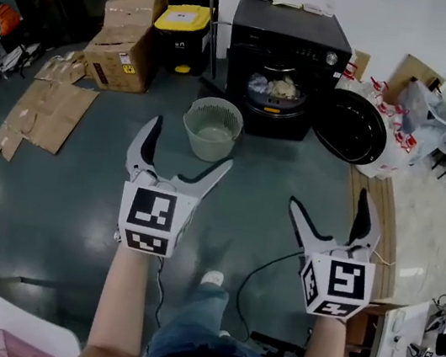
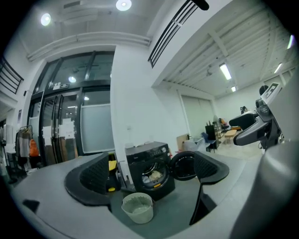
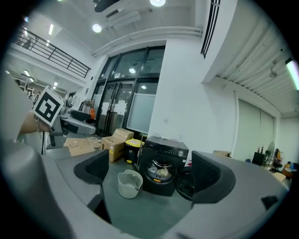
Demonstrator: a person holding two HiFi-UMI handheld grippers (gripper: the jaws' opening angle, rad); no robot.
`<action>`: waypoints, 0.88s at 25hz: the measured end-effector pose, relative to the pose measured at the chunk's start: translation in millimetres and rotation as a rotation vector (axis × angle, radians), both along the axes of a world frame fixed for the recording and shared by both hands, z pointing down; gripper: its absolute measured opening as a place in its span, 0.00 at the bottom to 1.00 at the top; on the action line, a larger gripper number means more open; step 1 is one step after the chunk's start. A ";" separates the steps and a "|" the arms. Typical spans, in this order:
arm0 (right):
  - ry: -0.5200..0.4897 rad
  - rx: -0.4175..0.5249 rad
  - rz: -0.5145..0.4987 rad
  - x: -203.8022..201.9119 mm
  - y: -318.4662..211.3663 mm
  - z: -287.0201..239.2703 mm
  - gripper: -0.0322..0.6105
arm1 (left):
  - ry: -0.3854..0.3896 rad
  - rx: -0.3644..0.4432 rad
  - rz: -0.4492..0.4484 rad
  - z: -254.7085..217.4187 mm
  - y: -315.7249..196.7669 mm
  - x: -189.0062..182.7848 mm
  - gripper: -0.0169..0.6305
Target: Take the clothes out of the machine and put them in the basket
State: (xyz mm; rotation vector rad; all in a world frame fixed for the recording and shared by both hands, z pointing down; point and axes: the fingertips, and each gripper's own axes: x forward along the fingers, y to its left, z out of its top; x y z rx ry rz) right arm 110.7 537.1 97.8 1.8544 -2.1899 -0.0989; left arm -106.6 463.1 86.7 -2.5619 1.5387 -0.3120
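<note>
The left hand-held gripper [image 1: 191, 144] is held above the floor [image 1: 76, 190] with its jaws spread wide and nothing between them. Its own view looks through the gap at the washing machine [image 1: 287, 56] and the basket [image 1: 212, 127] farther off. The right hand-held gripper [image 1: 329, 199] is also wide open and empty, held at about the same height and well apart from the left one. Both point toward 12 o'clock.

The black washing machine stands at 12 o'clock against a white wall. Its round door [image 1: 352, 126] is swung fully open toward 2 o'clock. The clothes [image 1: 275, 87] lie inside the drum as a pale, crumpled heap that can be seen through the opening. The light-coloured round basket stands upright on the floor just in front of the machine, a little toward 11 o'clock of the drum opening. Whether anything lies in it cannot be told.

At 11 o'clock of the machine stands a yellow-lidded bin [image 1: 183, 34]. Beside that, toward 10 o'clock, are stacked cardboard boxes [image 1: 124, 36]. Flattened cardboard [image 1: 47, 112] lies on the floor at 9 o'clock of the basket. A dark cable [image 1: 262, 274] curls across the floor near the person's feet, below the right hand-held gripper.
</note>
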 end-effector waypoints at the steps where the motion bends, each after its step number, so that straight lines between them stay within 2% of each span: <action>1: -0.006 0.001 0.010 -1.5 -14.6 0.4 0.90 | -0.004 -0.010 -0.004 3.0 -15.0 -4.6 0.90; 8: 0.049 -0.042 0.016 -22.1 -83.8 14.5 0.90 | 0.043 -0.068 -0.030 22.3 -92.0 -26.8 0.90; 12: 0.036 -0.068 0.034 -20.7 -101.0 20.4 0.90 | 0.046 -0.072 -0.011 25.1 -109.4 -25.6 0.90; 19: 0.032 -0.036 0.019 -24.5 -128.4 7.7 0.90 | 0.045 -0.052 -0.002 18.3 -129.2 -23.4 0.90; 22: 0.000 -0.030 0.010 -25.1 -138.1 2.6 0.90 | 0.046 -0.040 -0.003 13.5 -138.1 -21.0 0.90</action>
